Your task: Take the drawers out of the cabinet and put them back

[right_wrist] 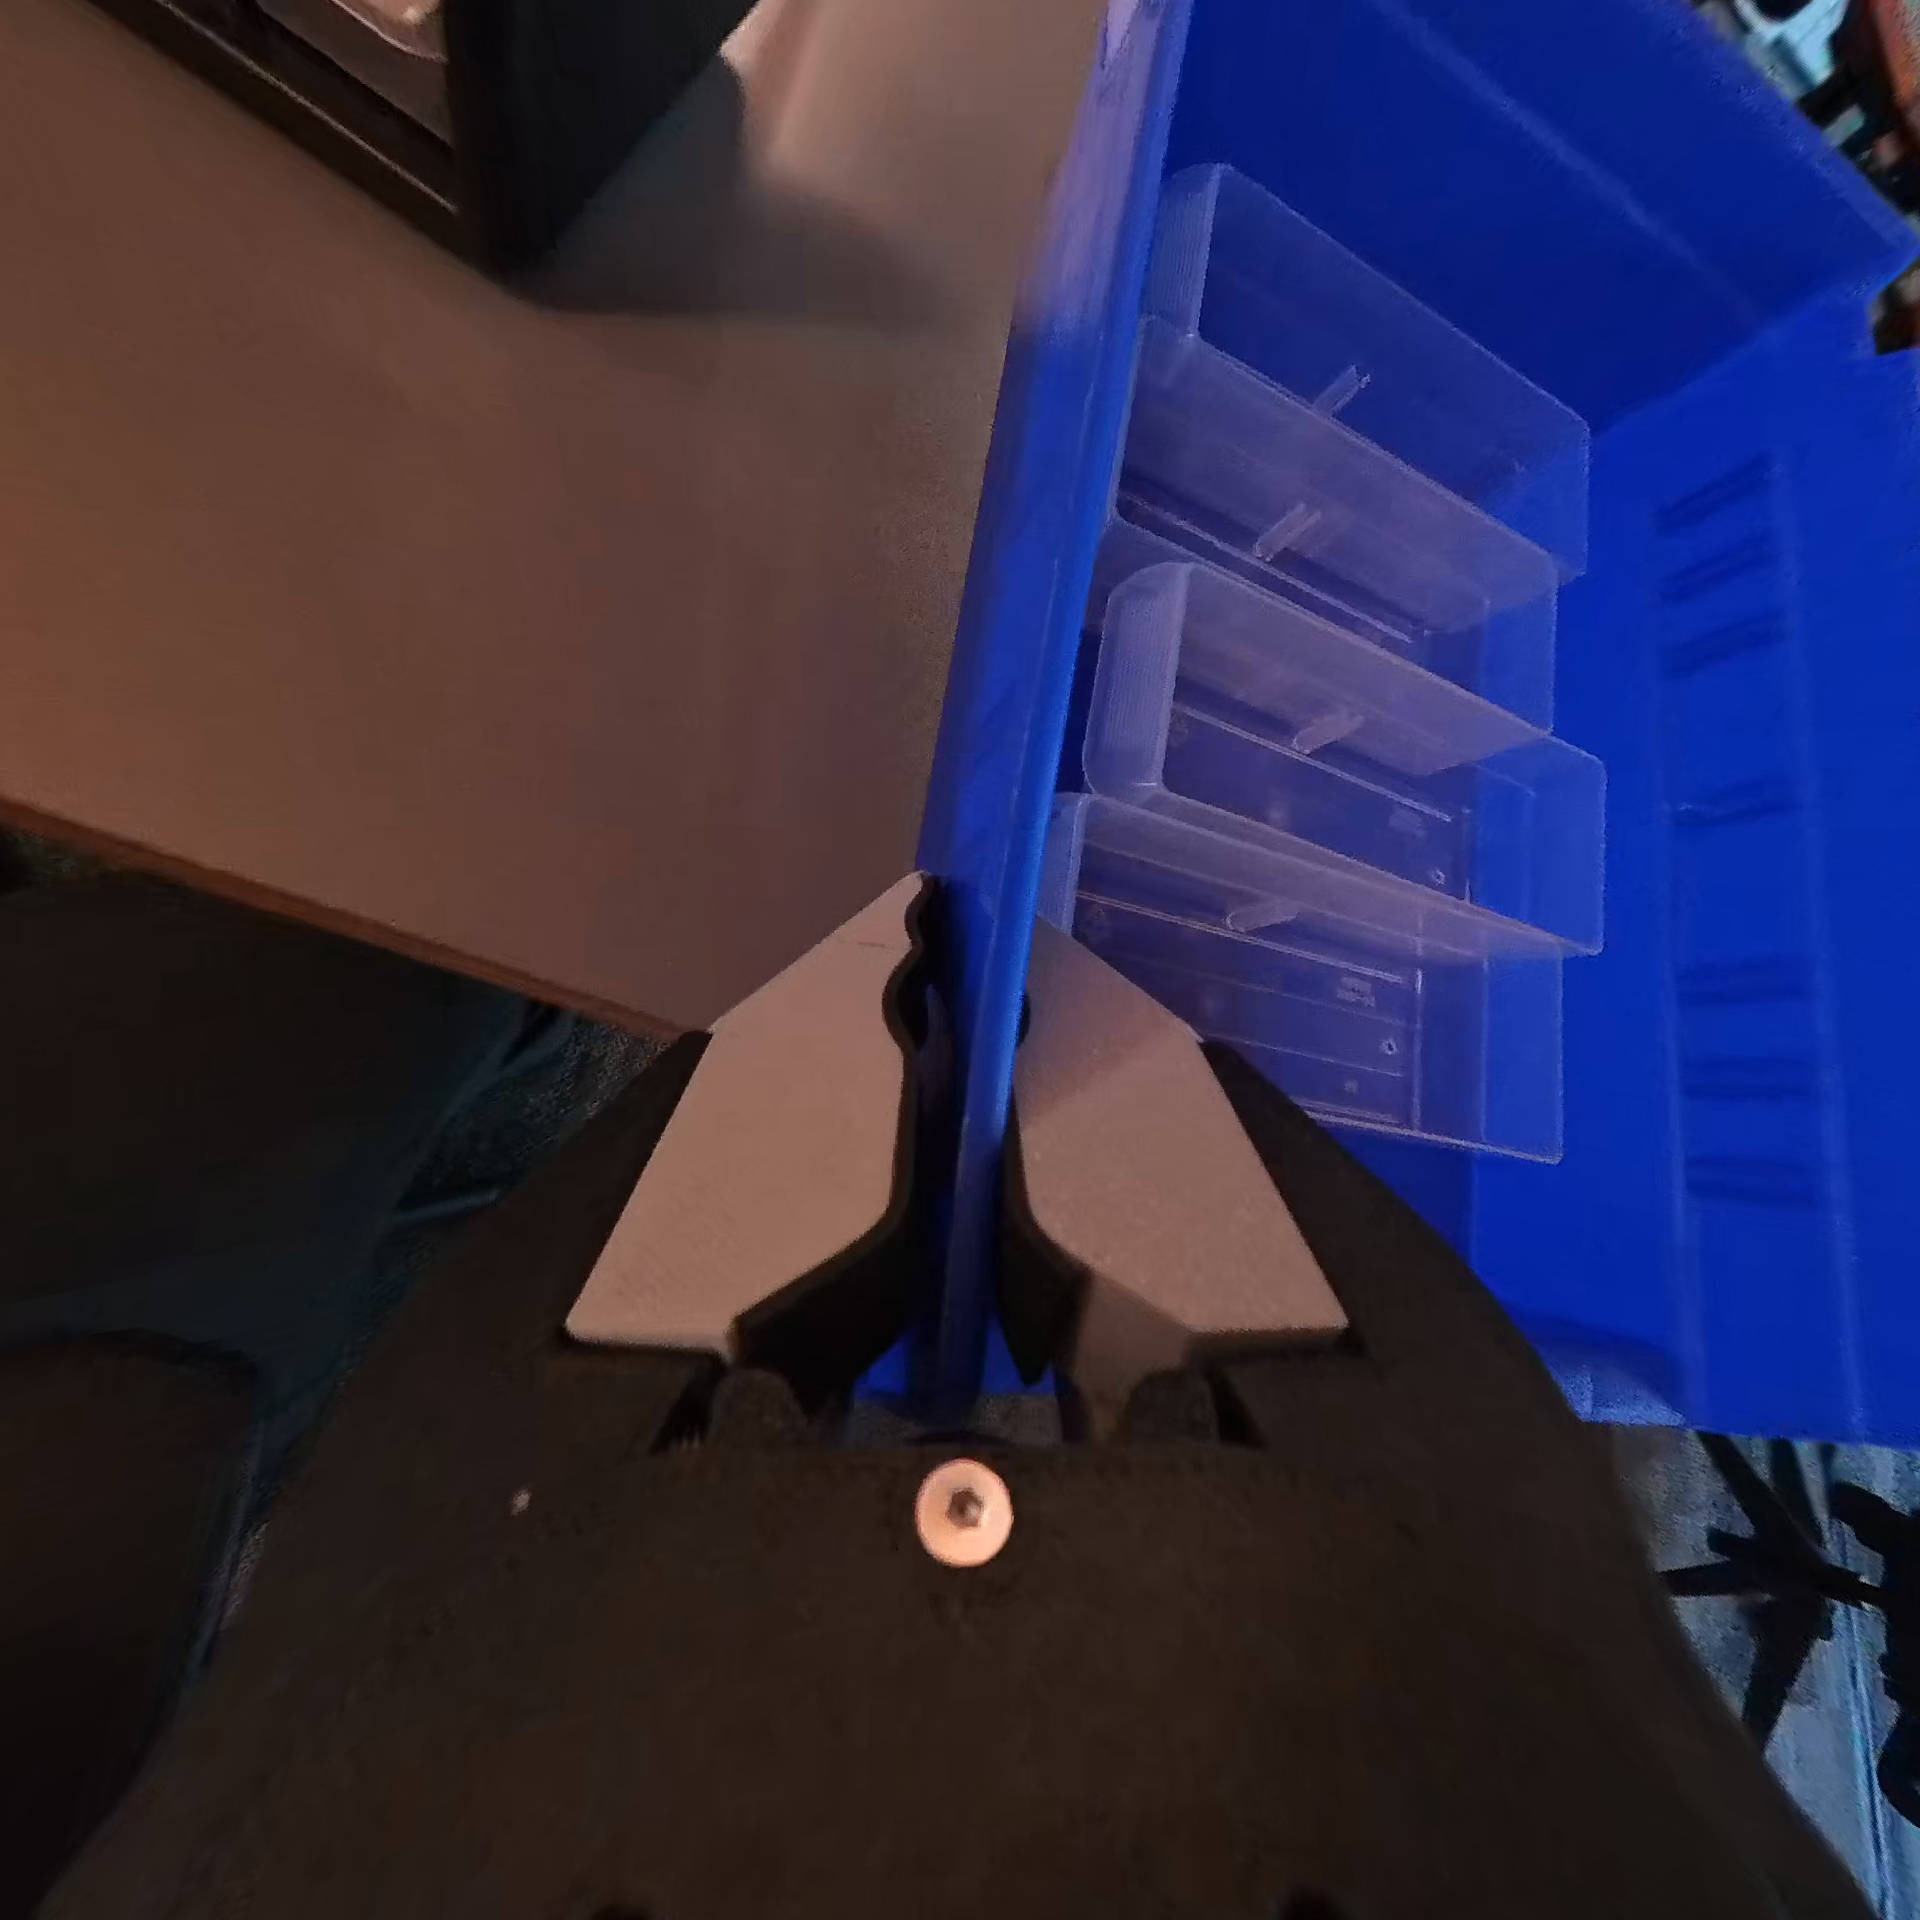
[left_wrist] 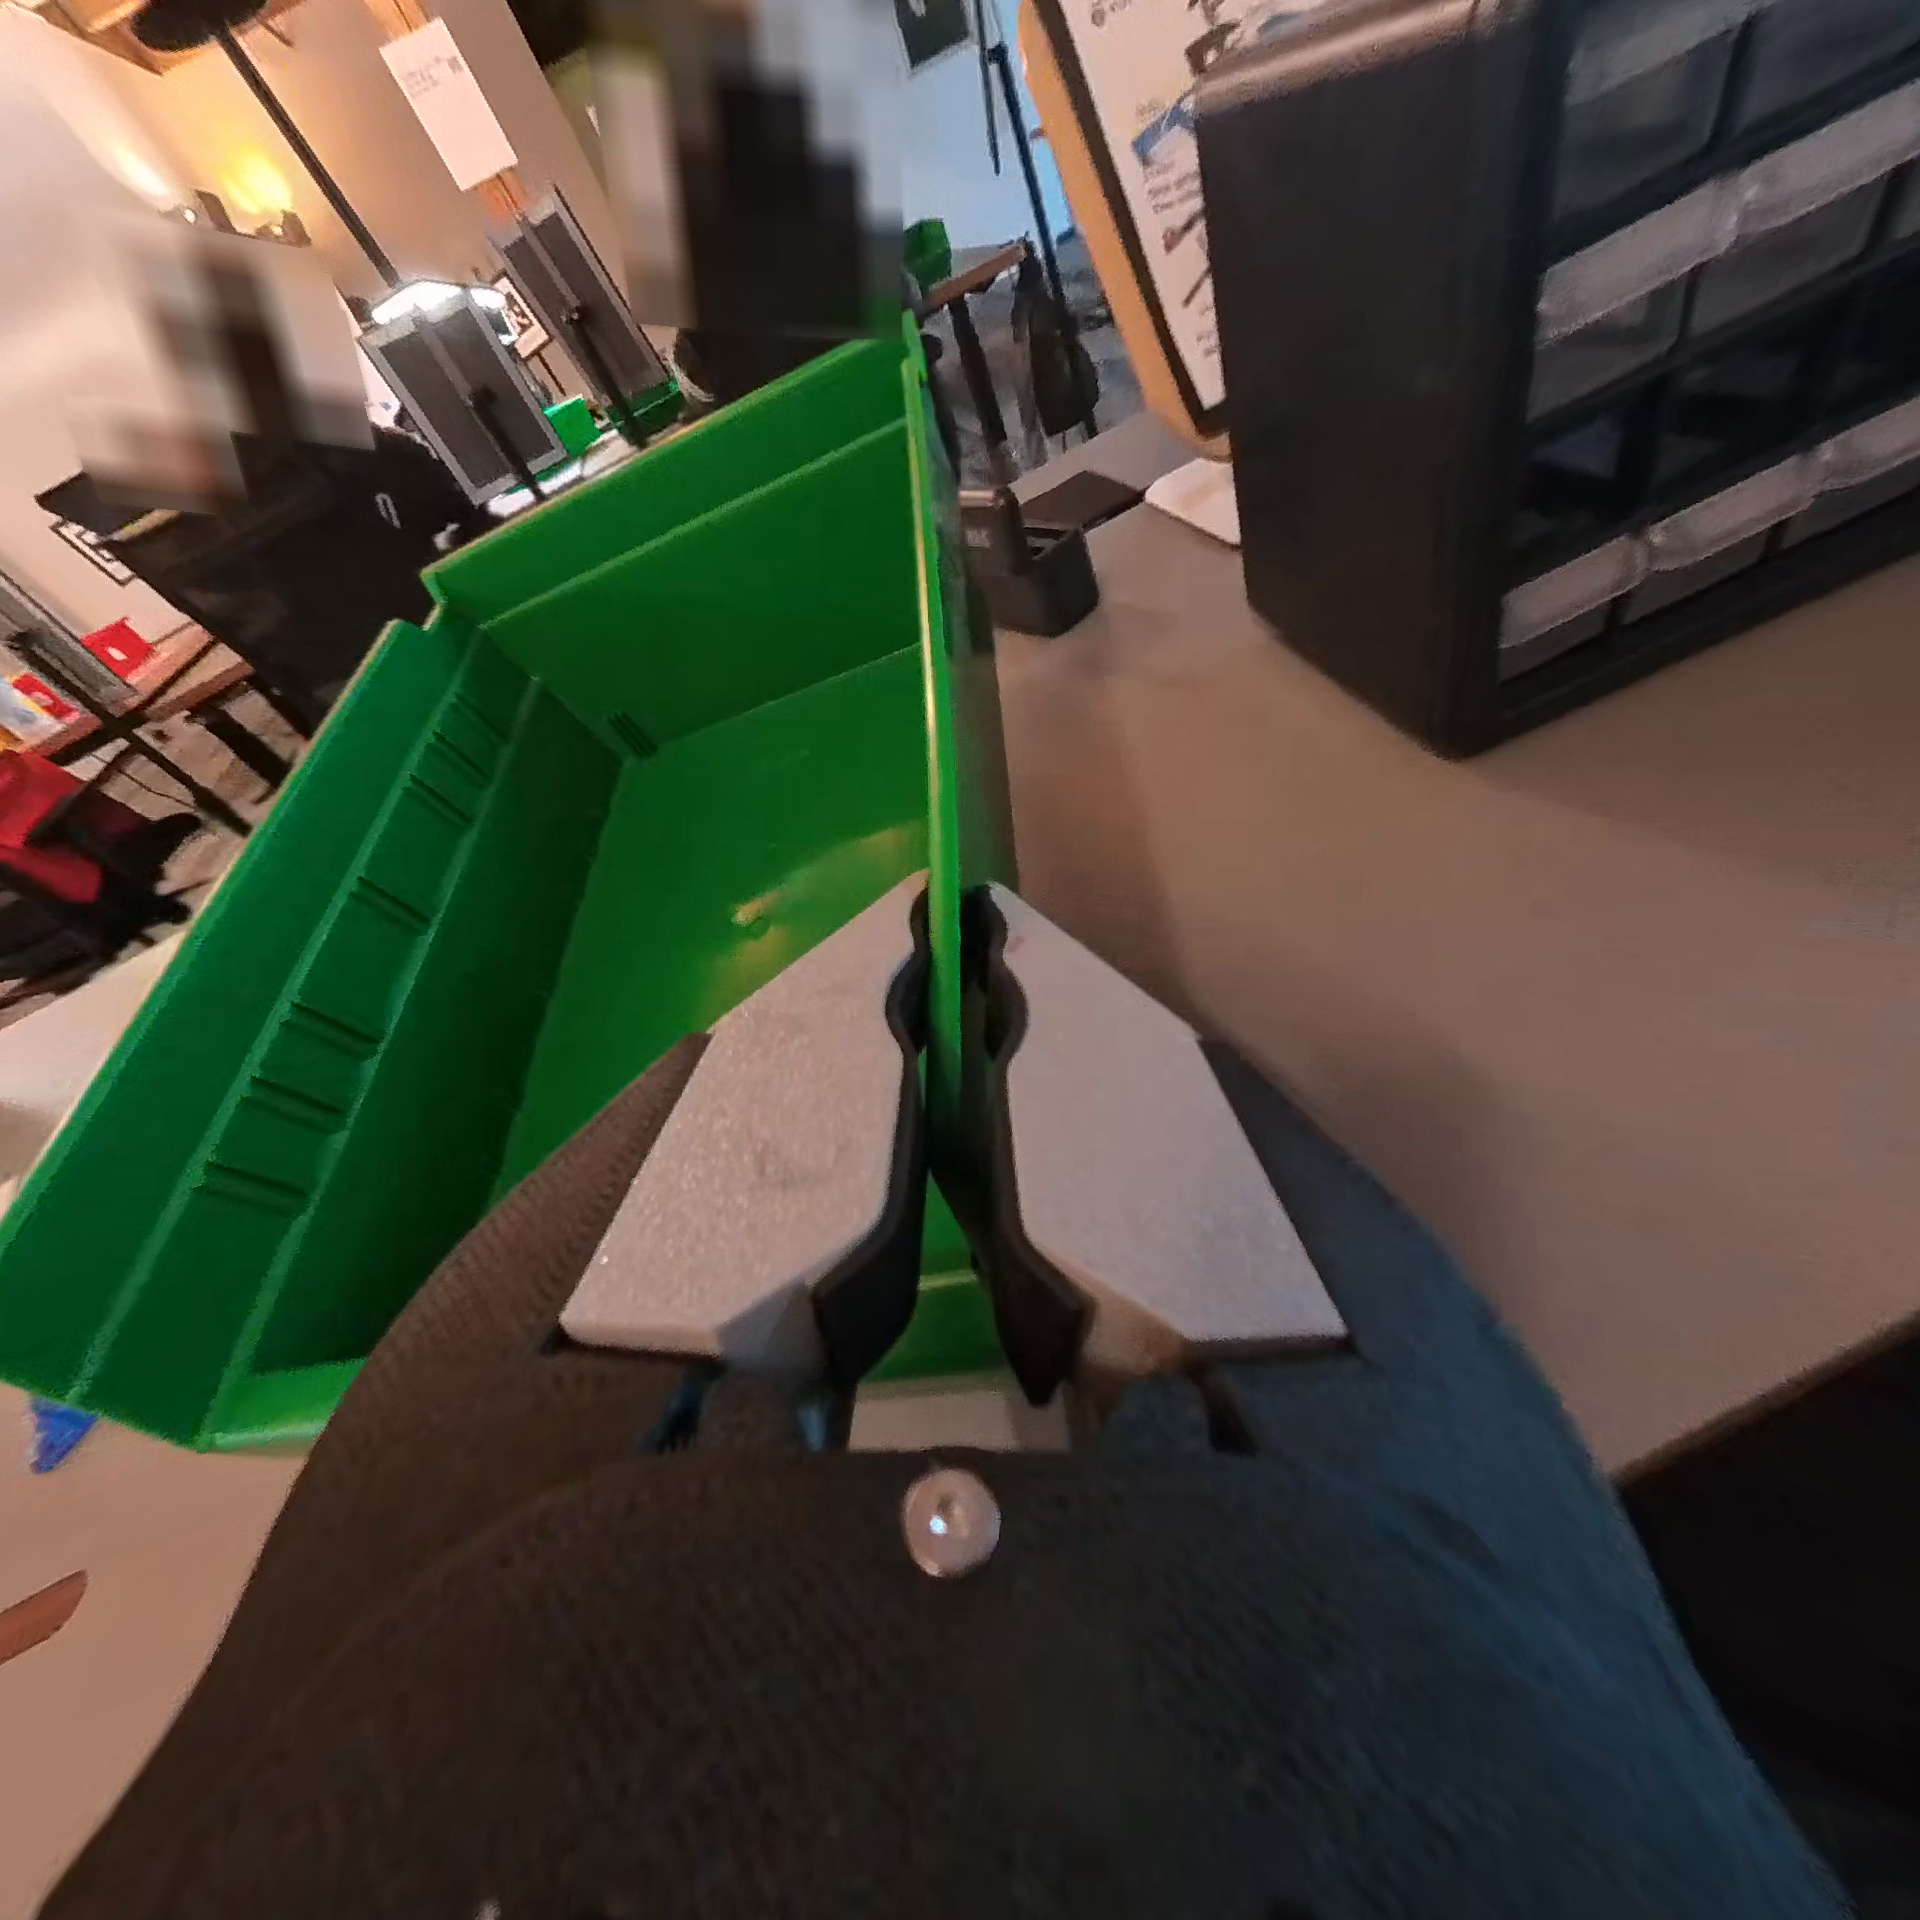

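Left wrist view: left claw [left_wrist: 948, 997] pinching right wall of empty green bin [left_wrist: 644, 821]; cabinet [left_wrist: 1558, 364] ahead, rightward, on surface [left_wrist: 1455, 935].

Right wrist view: right claw [right_wrist: 961, 997] clamped on blue bin [right_wrist: 1756, 935] wall; clear drawers [right_wrist: 1309, 831] inside, long axes crosswise.

Left tool [left_wrist: 948, 935] black textured body, grey fingers, silver screw, right tool [right_wrist: 961, 940] seemingly alike

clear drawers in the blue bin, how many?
4 visible in the blue bin, overlapping in a row: farthest, next, third, nearest by the right gripper. More may hide underneath.
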The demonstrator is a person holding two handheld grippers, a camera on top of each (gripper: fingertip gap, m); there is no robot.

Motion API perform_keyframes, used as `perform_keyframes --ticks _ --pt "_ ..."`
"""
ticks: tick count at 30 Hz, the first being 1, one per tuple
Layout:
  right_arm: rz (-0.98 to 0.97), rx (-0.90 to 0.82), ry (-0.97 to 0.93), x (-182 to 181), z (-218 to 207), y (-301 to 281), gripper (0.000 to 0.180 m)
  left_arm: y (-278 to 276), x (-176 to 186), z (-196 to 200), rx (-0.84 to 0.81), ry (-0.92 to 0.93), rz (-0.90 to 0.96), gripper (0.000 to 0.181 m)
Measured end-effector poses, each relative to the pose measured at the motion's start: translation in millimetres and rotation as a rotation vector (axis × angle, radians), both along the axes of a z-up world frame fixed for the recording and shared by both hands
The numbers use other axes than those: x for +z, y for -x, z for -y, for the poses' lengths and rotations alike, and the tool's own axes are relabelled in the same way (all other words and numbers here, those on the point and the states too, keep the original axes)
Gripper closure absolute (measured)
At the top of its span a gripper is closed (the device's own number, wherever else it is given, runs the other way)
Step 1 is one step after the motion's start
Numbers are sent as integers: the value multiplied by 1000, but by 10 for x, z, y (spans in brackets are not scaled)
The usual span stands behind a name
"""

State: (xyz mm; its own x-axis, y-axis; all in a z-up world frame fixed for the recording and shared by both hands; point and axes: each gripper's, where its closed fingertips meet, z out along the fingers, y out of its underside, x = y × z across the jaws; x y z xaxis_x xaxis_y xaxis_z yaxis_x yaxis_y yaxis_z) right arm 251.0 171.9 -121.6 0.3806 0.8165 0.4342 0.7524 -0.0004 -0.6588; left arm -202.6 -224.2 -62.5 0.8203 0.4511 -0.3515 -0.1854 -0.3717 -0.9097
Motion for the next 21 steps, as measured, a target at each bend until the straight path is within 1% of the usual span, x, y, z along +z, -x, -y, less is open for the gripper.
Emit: perform_keyframes --ticks 5,10,16,21 --pt "-41 62 12 300 492 -198 178 -156 93 133 -35 -33 44 178" --pt "-62 122 28 537 1013 -374 178 -189 140 372 16 -39 29 178" --pt "-86 212 -3 771 1758 -601 177 -356 329 803 78 -97 -9 178" --pt "-112 363 -15 908 2475 -638 177 -551 492 1193 126 -130 -42 178"
